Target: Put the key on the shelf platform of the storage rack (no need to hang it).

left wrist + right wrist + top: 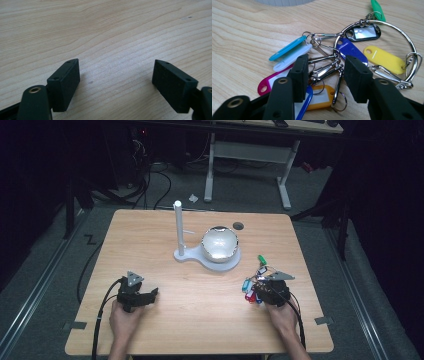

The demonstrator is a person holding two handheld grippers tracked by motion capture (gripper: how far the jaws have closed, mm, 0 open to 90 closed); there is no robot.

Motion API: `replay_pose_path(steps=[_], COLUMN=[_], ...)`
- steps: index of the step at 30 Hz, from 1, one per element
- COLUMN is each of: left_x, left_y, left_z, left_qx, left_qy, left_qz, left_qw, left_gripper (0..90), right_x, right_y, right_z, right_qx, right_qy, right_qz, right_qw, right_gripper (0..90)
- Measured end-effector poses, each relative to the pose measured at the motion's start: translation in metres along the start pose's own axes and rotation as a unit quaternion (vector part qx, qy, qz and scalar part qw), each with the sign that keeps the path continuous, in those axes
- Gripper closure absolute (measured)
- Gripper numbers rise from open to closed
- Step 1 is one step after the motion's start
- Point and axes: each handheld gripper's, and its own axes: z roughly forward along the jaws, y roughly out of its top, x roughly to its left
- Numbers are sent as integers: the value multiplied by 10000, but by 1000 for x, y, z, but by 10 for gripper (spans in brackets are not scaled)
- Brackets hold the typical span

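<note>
On the table's near right, the right gripper (325, 77), jaws half open, straddles but does not grip the metal clips of a light, floppy, slippery key-tag bunch (342, 62), best pinched there.

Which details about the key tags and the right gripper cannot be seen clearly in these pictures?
- Whether the right gripper already presses the metal clips: right gripper view, the pads stand beside them, contact unclear.
- The orange tag and the pink tag: right gripper view, partly hidden behind the jaws.
- The key tags: high view, too small to count.
- The green tag: right gripper view, cut off by the top edge.
</note>
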Motion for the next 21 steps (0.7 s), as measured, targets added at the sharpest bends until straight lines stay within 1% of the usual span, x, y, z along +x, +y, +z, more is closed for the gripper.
replay_pose_path(steps=[1,4,5,10,14,16,18,21], left_x=[0,0,0,0,0,0,0,0], left_y=[0,0,0,0,0,0,0,0], left_z=[0,0,0,0,0,0,0,0], left_qx=[0,0,0,0,0,0,0,0], left_qy=[0,-1,0,-1,-2,-1,-1,-1], left_qz=[0,1,0,-1,0,-1,-1,-1], left_qw=[10000,10000,10000,10000,10000,10000,10000,10000], left_gripper=[227,227,227,227,227,227,227,227], right_x=[0,0,-1,-2,-2,-2,-3,-3], right_y=[0,-1,-1,-3,-4,-4,-4,-5], right_z=[0,0,-1,0,0,0,-1,-1], right_qx=[0,4,15,7,-7,-21,-32,-46], right_qy=[0,-41,-30,-28,-124,-124,-171,-186], right_qz=[0,-6,32,79,89,105,112,106], right_qw=[10000,10000,10000,10000,9999,9999,9998,9998], right_gripper=[596,650,677,707,755,767,815,817])
